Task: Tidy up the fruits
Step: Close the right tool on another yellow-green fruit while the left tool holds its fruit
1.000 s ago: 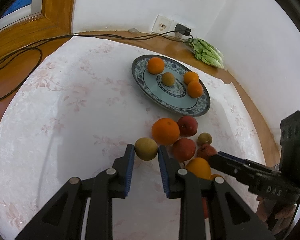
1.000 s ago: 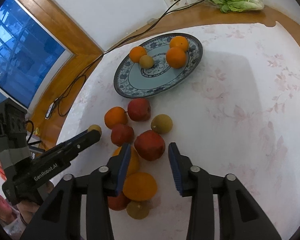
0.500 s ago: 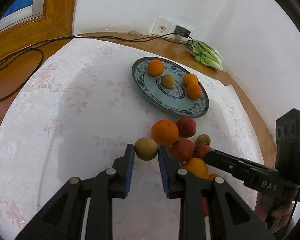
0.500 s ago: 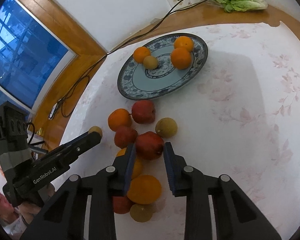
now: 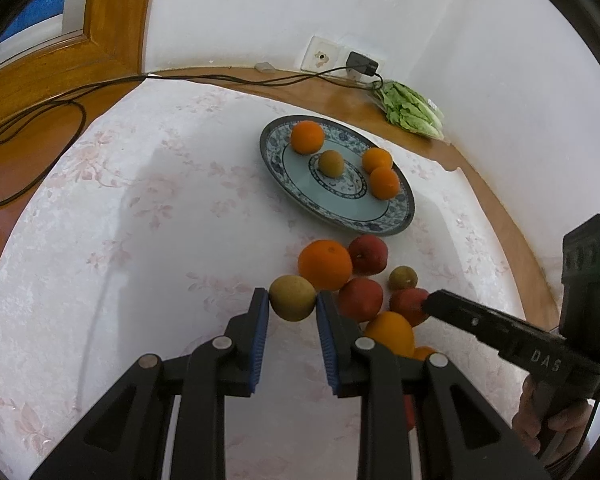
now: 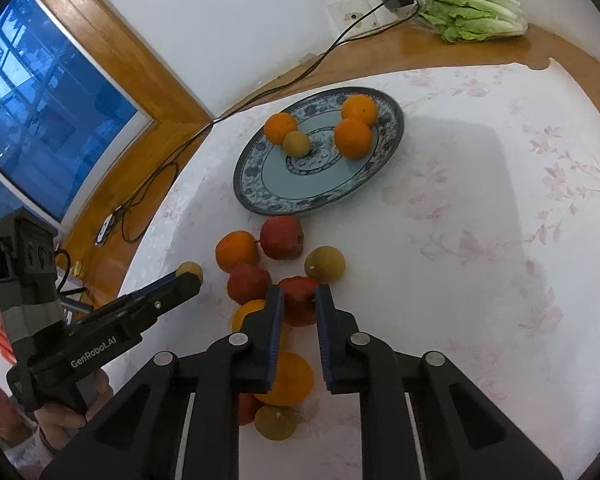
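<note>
pinching a yellow-brown pear [image 5: 292, 298] between its blue pads, the left gripper [image 5: 292, 307] sits at the near left of the fruit pile. the right gripper [image 6: 298, 300] clamps a red apple [image 6: 299, 305] in the pile's middle. an orange [image 5: 325, 265] and another apple [image 5: 367, 255] lie beyond. farther off, the patterned plate [image 5: 396, 220] holds three oranges and a pear.

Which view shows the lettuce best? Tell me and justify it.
The right wrist view: the lettuce appears large and unobstructed on the wooden ledge beside the wall socket. The left wrist view shows the same lettuce smaller and foreshortened, against the wall.
</note>
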Demonstrator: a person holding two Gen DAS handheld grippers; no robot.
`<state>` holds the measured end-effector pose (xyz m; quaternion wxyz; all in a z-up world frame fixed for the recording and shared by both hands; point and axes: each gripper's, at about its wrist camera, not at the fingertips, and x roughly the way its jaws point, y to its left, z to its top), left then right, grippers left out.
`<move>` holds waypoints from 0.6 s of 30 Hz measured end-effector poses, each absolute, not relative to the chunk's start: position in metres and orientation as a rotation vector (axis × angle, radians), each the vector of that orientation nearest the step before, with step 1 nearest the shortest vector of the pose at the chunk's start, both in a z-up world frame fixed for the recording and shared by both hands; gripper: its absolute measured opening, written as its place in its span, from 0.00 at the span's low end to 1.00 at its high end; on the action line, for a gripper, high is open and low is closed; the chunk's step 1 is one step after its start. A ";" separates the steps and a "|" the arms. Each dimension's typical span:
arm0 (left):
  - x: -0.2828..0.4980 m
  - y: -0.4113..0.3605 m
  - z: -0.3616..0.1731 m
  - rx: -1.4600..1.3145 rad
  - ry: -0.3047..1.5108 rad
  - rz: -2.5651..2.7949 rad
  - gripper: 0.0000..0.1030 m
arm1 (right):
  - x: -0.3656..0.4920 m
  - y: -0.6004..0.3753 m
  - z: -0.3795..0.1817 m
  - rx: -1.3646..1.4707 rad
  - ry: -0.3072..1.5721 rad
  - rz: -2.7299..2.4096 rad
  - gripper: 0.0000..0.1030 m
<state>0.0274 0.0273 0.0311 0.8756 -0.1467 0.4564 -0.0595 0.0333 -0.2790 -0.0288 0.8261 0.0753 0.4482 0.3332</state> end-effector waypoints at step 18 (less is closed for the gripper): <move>0.028 0.027 0.030 -0.304 0.957 -0.125 0.25 | 0.050 -0.252 -0.043 0.005 0.966 0.630 0.26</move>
